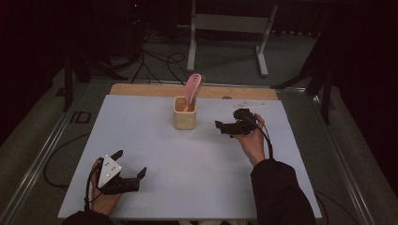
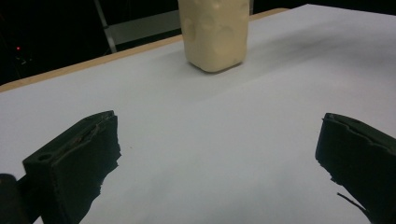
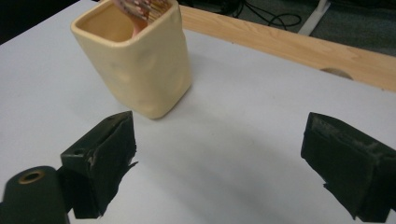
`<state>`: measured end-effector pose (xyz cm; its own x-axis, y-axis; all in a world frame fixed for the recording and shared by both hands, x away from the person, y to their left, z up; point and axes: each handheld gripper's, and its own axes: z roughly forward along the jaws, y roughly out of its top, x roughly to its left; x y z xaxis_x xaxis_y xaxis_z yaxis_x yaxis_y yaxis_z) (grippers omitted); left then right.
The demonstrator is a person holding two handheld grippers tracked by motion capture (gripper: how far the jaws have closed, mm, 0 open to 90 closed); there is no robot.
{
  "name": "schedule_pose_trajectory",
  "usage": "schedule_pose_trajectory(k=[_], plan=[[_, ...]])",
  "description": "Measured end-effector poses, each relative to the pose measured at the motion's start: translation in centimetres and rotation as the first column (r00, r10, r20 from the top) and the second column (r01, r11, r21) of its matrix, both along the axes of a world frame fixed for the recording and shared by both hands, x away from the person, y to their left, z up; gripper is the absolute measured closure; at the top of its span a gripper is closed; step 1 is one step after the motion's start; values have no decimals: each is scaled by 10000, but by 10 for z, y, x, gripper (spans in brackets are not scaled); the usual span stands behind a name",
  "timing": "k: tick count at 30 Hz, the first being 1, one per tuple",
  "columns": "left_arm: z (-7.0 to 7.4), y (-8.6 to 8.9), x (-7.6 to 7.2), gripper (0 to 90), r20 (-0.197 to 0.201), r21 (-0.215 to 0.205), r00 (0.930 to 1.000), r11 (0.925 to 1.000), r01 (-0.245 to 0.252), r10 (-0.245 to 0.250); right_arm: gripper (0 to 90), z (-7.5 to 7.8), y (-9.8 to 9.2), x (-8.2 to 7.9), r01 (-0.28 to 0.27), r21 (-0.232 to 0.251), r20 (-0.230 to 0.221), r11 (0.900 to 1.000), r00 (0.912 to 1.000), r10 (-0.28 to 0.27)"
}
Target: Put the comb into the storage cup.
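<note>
Cream-yellow squarish ceramic cup [image 1: 184, 113] stands upright just above the centre of the high view, on the white counter [image 1: 155, 154], and a pink flat-headed utensil [image 1: 192, 89] leans out of its mouth toward the upper right (its lower end is hidden inside the cup, so I cannot tell what kind of tool it is). The right gripper [image 1: 225, 127] is held to the right of the cup, near it but not touching, its jaws spread wide with nothing between them; in the right gripper view the cup [image 3: 135, 60] fills the upper left of the frame, just past the left jaw. The left gripper [image 1: 130, 164] rests low at the lower left of the high view, well apart from the cup, its jaws likewise wide apart and empty; in the left gripper view the cup [image 2: 215, 32] sits at the top centre, far ahead of the jaws. Judging by how things lie, the utensil seems already seated in the cup and the right gripper is either just clear of it or poised beside it. If the cup is the next thing to be taken, the right gripper would need to swing left until its jaws straddle the cup's walls, then close gently, since the tall leaning utensil could tip out if the cup is jolted.
</note>
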<state>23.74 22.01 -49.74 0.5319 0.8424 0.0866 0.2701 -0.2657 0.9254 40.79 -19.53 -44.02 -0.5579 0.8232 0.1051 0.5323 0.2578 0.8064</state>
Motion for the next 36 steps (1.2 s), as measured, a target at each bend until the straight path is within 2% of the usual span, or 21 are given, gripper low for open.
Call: schedule_pose_trajectory(k=[6, 10, 14, 18, 21, 23, 24, 29, 30, 33, 36], plan=[[1, 1, 1, 0, 21, -99, 10000, 9999, -20, 20, 102, -3, -12, -13, 117, 75, -50, 9999, 9999, -117], [2, 2, 1, 0, -7, -152, 10000, 9999, -69, 69, 102, -5, -16, -20, 196, -143, 92, 9997, 9998, -194], [2, 3, 2, 0, -17, -190, 9999, 9997, -121, 120, 101, -7, -23, -35, 314, -396, 358, 9987, 9989, -300], [2, 4, 3, 0, -41, -230, 9999, 9996, -166, 165, 101, -6, -31, -47, 425, -423, 509, 9982, 9979, -403], [4, 6, 4, 0, 6, -279, 9997, 9993, -248, 248, 101, -6, -36, -55, 516, -320, 659, 9982, 9966, -494], [4, 6, 5, 0, 1, -323, 9996, 9991, -276, 277, 101, -7, -38, -58, 508, -273, 645, 9983, 9967, -490], [4, 7, 5, 0, 11, -311, 9996, 9991, -284, 285, 102, -9, -42, -64, 600, -54, 660, 9982, 9960, -595], [6, 11, 7, 0, 79, -415, 9990, 9982, -444, 448, 102, -14, -51, -74, 702, 132, 652, 9974, 9954, -709], [6, 12, 8, 0, 85, -432, 9988, 9979, -485, 489, 101, -19, -55, -80, 751, 473, 471, 9961, 9959, -774], [7, 13, 8, 0, 76, -469, 9987, 9976, -504, 508, 101, -22, -57, -87, 768, 452, 506, 9960, 9956, -790], [7, 14, 8, 0, 113, -492, 9985, 9974, -523, 530, 102, -20, -56, -95, 705, 349, 858, 9969, 9936, -732]])
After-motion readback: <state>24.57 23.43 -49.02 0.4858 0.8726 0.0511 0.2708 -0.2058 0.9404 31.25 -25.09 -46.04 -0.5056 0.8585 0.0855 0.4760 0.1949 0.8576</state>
